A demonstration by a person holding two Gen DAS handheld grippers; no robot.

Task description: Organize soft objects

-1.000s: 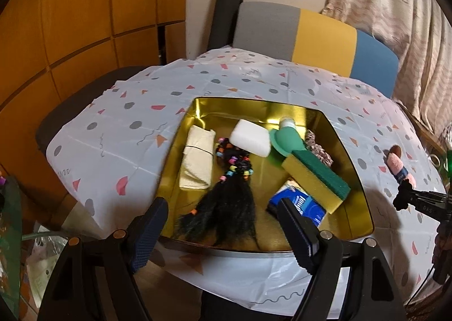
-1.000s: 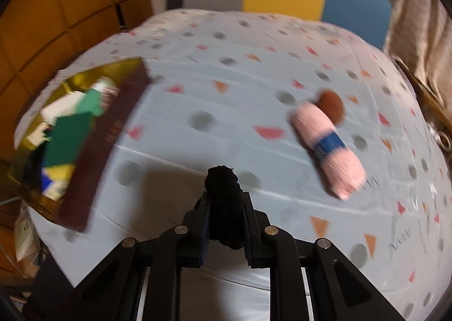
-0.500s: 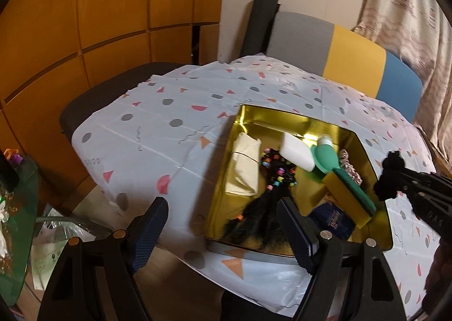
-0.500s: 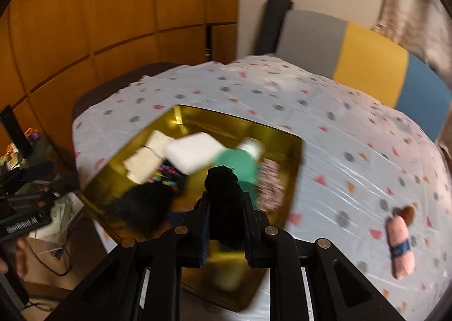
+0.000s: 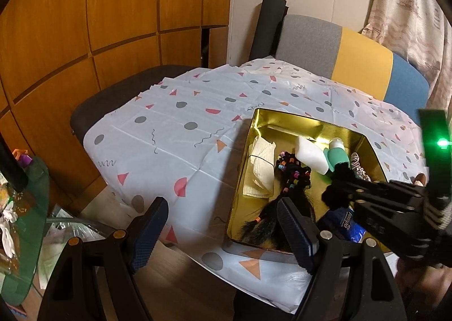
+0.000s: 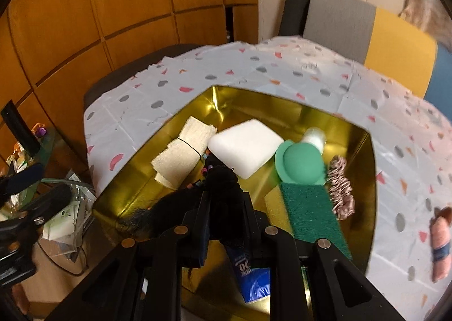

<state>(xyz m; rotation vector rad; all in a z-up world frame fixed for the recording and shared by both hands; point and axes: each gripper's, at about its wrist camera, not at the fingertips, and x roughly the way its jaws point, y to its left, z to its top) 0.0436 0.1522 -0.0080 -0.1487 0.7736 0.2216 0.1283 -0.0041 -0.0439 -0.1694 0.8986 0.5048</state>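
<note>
Black fuzzy clump (image 6: 223, 179) was pinched between the pressed-together fingers of the right gripper (image 6: 223, 196), and it hung directly above the interior of the gold tray (image 6: 370, 179). In the right wrist view the clump sat at frame centre, over the tray's lower-left portion, with the black hair bundle (image 6: 158, 213) just below and left of it. The release would therefore call for little more than a short descent; judged from this, the right gripper was the only one placed to deliver.

The left gripper (image 5: 223, 233) stood with its fingers spread and nothing between them, at the lower centre of its own frame, near the tray's near-left corner and apart from the contents.

Tray contents, in the right wrist view:
- folded beige cloth (image 6: 183, 154), upper left;
- white sponge block (image 6: 245, 147), centre;
- green silicone bottle (image 6: 301, 163), right of the block;
- green scouring sponge (image 6: 313, 216), long axis running toward the lower edge;
- pink scrunchie (image 6: 341, 188), along the right wall;
- blue tissue pack (image 6: 251, 278), partly hidden by the gripper.

A pink yarn skein (image 6: 440, 247) lay outside the tray on the tabletop (image 6: 254, 67), at the right edge of the frame, well apart from both grippers.
</note>
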